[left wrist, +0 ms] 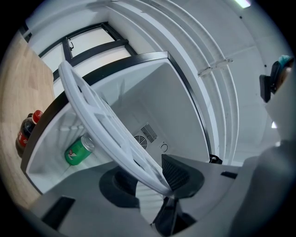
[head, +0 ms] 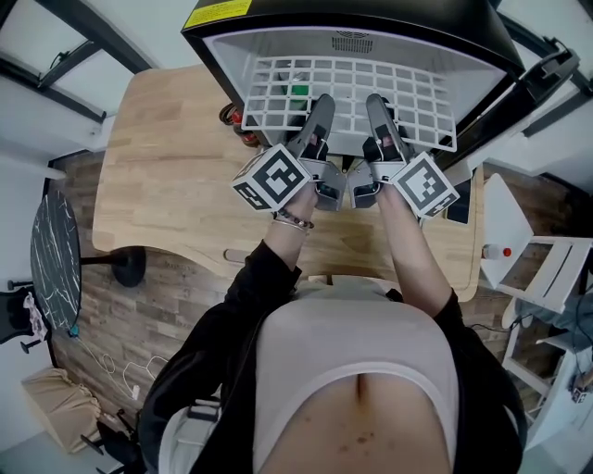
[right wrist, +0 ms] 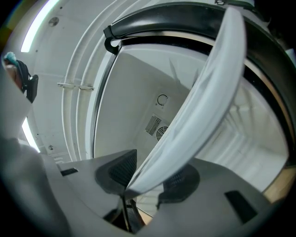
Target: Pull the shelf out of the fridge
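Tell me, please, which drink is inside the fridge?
The green can, beneath the shelf; the red-capped dark bottle sits outside on the wooden table.

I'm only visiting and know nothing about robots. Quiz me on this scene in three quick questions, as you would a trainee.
1. True or false: the left tongs and right tongs both clamp the front edge of the shelf.
2. What lies in the fridge below the shelf? A) green can B) milk carton C) apple
3. Fill in: the fridge stands on a wooden ____.
Key: 1 true; 2 A; 3 table.
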Tool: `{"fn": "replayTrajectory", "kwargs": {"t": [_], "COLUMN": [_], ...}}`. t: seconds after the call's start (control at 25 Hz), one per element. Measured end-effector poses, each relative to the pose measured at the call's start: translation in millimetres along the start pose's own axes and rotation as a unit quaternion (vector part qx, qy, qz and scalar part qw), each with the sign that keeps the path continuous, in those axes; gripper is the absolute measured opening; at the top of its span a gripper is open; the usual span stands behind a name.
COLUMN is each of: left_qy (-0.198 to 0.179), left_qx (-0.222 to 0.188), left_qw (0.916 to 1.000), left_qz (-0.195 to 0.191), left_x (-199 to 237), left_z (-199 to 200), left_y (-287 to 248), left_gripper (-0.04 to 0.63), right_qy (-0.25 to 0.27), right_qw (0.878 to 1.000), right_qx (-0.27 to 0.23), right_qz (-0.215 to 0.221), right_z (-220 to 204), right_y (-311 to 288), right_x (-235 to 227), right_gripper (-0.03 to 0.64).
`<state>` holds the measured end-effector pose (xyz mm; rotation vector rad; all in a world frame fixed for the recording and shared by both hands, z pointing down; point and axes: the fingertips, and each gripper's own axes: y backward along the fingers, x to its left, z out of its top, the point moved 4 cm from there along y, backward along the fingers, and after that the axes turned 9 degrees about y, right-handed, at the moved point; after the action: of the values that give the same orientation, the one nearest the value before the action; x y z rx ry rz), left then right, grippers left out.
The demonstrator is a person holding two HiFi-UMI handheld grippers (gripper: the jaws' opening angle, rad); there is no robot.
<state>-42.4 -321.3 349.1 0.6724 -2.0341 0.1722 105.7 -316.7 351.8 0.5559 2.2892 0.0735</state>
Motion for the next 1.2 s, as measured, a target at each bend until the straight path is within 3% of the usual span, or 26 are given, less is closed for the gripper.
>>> {"fn": "replayTrajectory", "kwargs": {"t": [1.2], "left_qy": [0.002], "left_qx": [0.007], "left_qw": [1.0000], "left_qz": [0.003], "left_x": [-4.4], "left_z": [-4.0], "left_y": [17.6], "left_gripper": [0.135], "right_qy": [-0.001], "right_qw": [1.000], "right_qx": [0.007], "right_qz": [-0.007], "right_z": [-4.3], "right_y": [14.4], "right_x": [6.4], "right_gripper": [0.152]}}
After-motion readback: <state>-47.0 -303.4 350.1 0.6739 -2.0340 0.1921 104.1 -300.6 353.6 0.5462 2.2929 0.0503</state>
